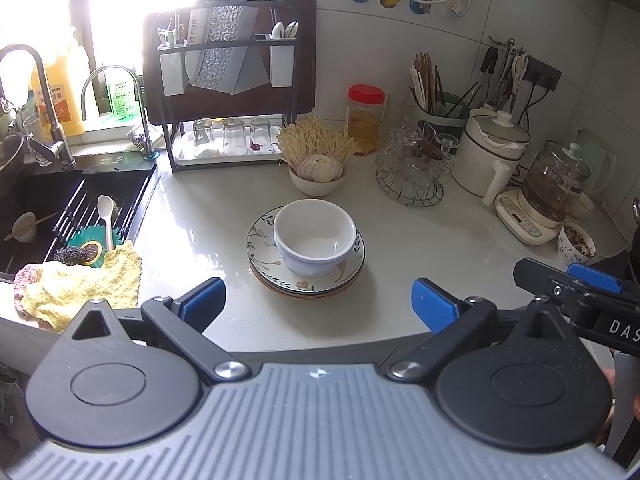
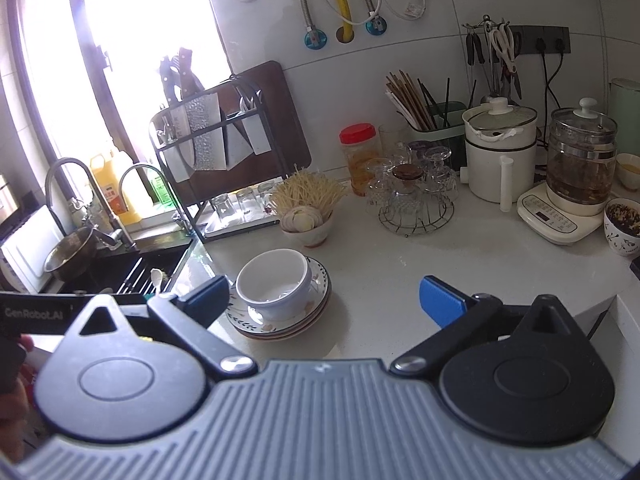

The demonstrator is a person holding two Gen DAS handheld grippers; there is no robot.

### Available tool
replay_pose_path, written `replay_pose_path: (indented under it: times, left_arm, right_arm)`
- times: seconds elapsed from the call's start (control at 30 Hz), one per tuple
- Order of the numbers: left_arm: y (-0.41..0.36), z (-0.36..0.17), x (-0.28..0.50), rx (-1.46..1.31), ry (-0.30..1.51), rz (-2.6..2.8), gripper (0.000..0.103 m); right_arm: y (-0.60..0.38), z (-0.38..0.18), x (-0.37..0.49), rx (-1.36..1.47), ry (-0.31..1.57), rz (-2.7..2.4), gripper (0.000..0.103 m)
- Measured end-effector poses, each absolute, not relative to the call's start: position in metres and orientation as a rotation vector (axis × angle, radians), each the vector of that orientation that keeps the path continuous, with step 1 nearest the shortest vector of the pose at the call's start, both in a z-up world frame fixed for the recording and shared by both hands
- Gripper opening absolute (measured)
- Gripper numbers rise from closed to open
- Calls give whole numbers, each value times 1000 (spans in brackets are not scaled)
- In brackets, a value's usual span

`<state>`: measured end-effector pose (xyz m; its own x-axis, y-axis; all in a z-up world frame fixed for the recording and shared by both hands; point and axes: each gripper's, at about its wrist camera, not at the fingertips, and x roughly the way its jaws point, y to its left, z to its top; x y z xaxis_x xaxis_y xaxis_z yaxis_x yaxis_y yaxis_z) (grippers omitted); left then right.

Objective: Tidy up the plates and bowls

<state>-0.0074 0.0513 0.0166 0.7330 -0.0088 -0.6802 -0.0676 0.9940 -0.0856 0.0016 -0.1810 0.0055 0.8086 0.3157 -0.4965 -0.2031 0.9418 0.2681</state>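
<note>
Bowl (image 1: 315, 242) on plates (image 1: 264, 264), pale countertop (image 1: 400, 240)

White bowls stacked on plates: one (image 1: 315, 240)
Patterned plates (image 1: 264, 252): three, as far as the rims show
Faucets: two (image 1: 114, 96)
Upturned glasses (image 1: 233, 136) in rack tray: three
Red-lidded jars: one (image 1: 366, 118)
Grippers: two, left gripper (image 1: 318, 304) and right gripper (image 2: 324, 300)

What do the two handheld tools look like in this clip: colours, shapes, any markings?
Both match: the left tool and right tool have black linkage arms, blue finger pads, round black housings, silver pivot screws and a ribbed grey base. White lettering shows on each one's side in the other's view.
</note>
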Motion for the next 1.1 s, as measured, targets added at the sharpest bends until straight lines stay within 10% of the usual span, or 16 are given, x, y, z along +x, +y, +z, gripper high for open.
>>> replay_pose_path:
  times: [1.1]
  left_arm:
    - [39,17,-28,-101,735,4,101]
  right_arm:
    - [-189,8,-17,207,553,263,103]
